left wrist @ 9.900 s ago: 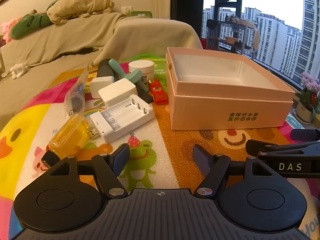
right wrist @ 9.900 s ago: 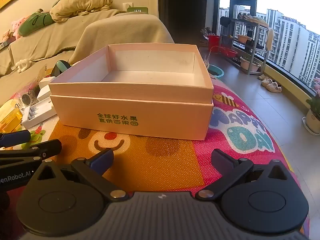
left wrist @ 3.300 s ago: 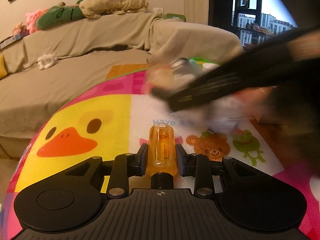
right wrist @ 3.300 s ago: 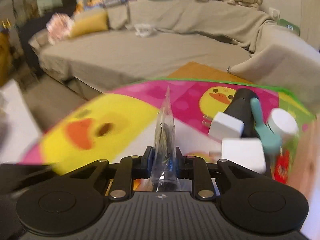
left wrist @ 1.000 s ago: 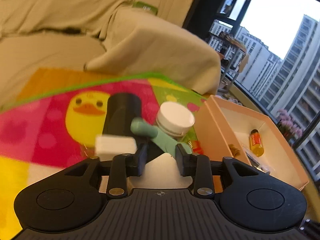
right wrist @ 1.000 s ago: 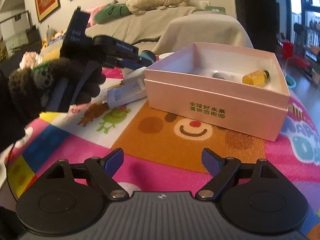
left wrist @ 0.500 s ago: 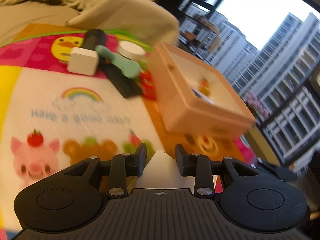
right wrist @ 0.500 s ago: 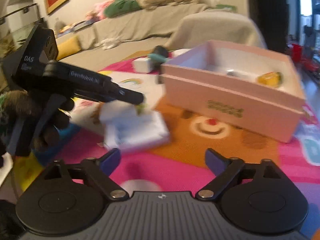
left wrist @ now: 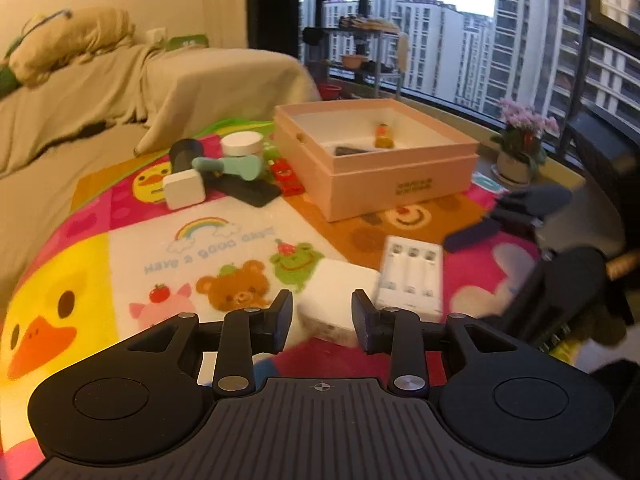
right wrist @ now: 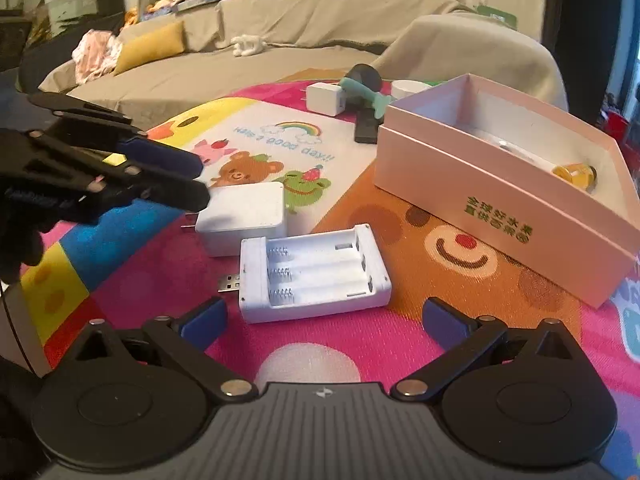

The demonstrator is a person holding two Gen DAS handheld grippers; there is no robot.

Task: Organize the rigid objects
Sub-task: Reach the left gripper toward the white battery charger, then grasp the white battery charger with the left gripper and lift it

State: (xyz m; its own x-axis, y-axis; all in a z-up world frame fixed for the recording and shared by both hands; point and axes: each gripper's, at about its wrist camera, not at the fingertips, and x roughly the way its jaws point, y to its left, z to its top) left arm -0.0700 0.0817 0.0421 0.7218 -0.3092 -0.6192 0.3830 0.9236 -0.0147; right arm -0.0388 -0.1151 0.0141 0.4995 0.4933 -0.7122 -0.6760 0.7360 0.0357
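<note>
Black hand-held gripper (right wrist: 323, 318) w/ blue pads (right wrist: 202, 320); silver screws; dark fuzzy glove (right wrist: 16, 240).

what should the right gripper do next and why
Probably ease the right gripper forward until its jaws straddle the white battery holder. The jaws have just been opening and stand wide with nothing between them, the holder lies on the mat right ahead, and the pink box has room.

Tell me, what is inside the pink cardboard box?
Inside the pink cardboard box: a small yellow bottle and a dark flat item. Its near wall hides some floor.
</note>
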